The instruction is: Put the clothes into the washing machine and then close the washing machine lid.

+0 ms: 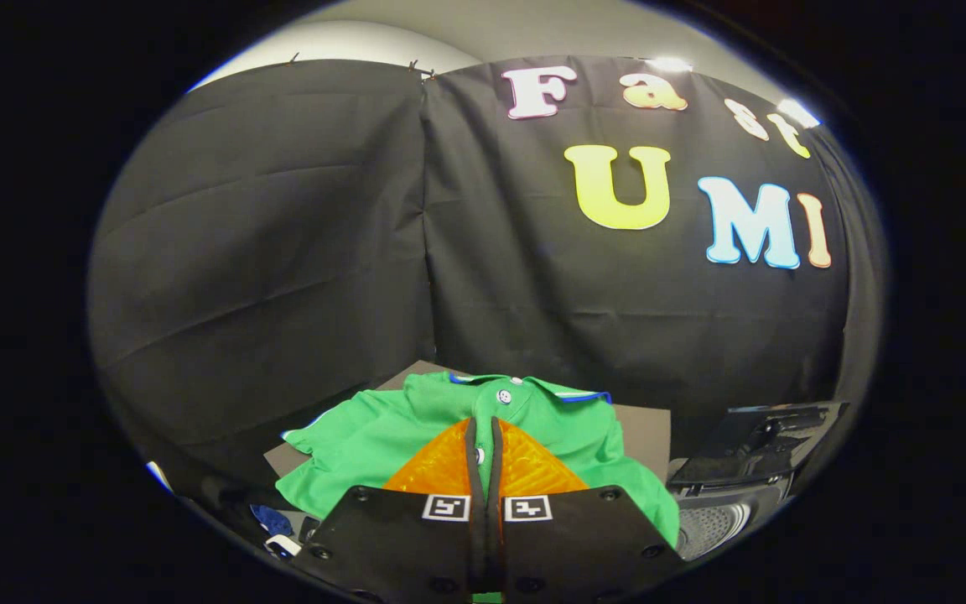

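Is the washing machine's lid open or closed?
Open. The lid stands raised behind the washing machine, whose holed drum shows. The fingers are shut on the green shirt beside it.

Hung across the back from nine to three o'clock, a creased black cloth wall (298,243) in two panels clipped at a seam near twelve, pale ceiling (483,29) above with bright lights (797,111) at two, grey board (646,432) below.

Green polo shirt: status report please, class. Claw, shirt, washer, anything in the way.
Claw shut on green polo shirt, pinching the placket. Washing machine off beside the shirt, lid up. Nothing between them.
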The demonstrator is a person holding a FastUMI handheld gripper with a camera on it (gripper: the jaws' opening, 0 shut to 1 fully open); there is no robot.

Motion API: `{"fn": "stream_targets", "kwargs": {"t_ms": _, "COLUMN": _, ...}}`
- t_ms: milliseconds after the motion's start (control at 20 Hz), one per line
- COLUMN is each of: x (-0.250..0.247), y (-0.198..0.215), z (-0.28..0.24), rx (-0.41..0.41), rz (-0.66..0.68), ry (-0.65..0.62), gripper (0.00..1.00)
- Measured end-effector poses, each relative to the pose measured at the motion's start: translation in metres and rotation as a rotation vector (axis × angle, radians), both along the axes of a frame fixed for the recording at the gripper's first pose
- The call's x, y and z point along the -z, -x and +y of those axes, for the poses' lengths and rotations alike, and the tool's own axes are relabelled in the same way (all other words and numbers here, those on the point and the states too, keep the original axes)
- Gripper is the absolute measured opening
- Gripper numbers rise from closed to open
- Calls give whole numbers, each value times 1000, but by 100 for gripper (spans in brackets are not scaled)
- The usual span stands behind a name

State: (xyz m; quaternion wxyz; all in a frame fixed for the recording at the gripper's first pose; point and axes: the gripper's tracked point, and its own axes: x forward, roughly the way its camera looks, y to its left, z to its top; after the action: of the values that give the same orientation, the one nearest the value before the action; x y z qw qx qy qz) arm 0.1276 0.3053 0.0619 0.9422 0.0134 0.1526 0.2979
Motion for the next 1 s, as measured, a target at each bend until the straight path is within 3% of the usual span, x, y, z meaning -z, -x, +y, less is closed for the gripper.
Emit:
{"fn": "stream_targets", "kwargs": {"t_ms": 600, "x": -8, "y": -11, "z": -74, "rx": 54, "rz": -8, "ry": -56, "gripper": 1}}
{"fn": "stream_targets", "kwargs": {"t_ms": 1000, "x": -29, "y": -25, "z": -149, "rx": 181, "rz": -75, "ry": -80, "gripper": 1}}
